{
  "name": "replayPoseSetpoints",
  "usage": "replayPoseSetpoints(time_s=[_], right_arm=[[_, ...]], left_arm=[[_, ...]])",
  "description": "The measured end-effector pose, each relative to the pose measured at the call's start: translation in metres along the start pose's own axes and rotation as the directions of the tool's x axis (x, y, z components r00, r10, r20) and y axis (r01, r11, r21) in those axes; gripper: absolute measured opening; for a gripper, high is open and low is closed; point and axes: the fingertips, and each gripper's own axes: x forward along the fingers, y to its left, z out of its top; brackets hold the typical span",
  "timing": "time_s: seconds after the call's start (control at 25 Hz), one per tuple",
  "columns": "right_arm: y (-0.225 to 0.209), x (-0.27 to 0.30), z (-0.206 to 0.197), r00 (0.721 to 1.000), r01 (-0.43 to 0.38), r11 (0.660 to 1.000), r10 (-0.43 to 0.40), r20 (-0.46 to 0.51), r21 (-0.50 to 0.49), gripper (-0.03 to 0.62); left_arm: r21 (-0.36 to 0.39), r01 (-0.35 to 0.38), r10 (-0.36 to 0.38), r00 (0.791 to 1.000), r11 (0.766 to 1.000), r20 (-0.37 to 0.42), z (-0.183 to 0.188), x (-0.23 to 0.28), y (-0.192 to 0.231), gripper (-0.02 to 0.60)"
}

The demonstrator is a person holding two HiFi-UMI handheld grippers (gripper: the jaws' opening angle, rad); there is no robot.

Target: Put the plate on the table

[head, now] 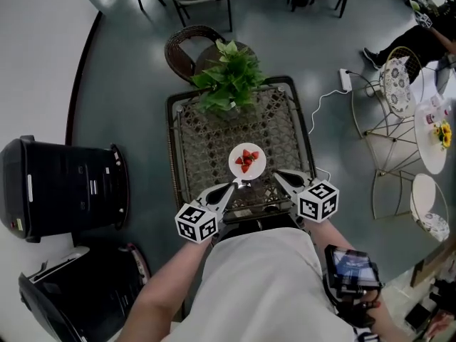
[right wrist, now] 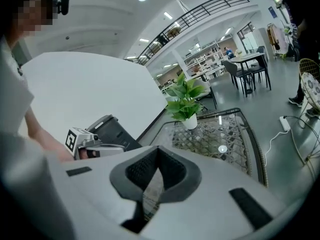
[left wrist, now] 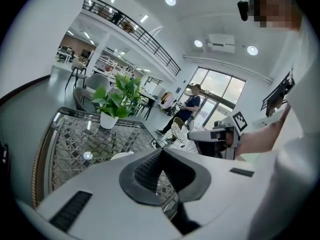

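A white plate (head: 247, 161) with red strawberry pieces rests on the glass-topped wicker table (head: 179, 148), near its front edge. My left gripper (head: 241, 184) is shut and empty, its tips just on the near side of the plate. My right gripper (head: 277, 172) is also shut and empty, to the near right of the plate. In the left gripper view the jaws (left wrist: 161, 155) meet with nothing between them, and a sliver of the plate (left wrist: 122, 155) shows beyond. In the right gripper view the jaws (right wrist: 157, 153) are likewise together over the table.
A potted green plant (head: 229, 80) stands at the table's far end. A black bin (head: 64, 187) is on the floor to the left. Wire chairs (head: 395, 84) and a power strip with cable (head: 345, 79) lie to the right. A person (left wrist: 187, 109) stands in the distance.
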Motion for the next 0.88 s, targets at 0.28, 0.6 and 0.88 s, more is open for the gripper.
replayPoseSetpoints(time_s=[0.28,0.6,0.88], right_arm=[[0.013,-0.020,-0.011,0.998,-0.062,0.997,0.063,0.009,-0.043,0.005],[0.021,-0.048,-0.010,0.993,-0.120,0.985,0.120,-0.007,-0.127,0.005],[0.024,-0.048,-0.014,0.983,-0.183,0.971,0.178,-0.046,-0.157,0.005]], left_arm=[[0.037,0.023,-0.025,0.999,0.999,0.044,0.008,-0.001,-0.027,0.005],[0.000,-0.026,0.026,0.994,1.000,0.106,0.000,-0.012,-0.056,0.005],[-0.013,-0.083,0.084,0.987,0.996,0.134,-0.009,-0.018,-0.065,0.005]])
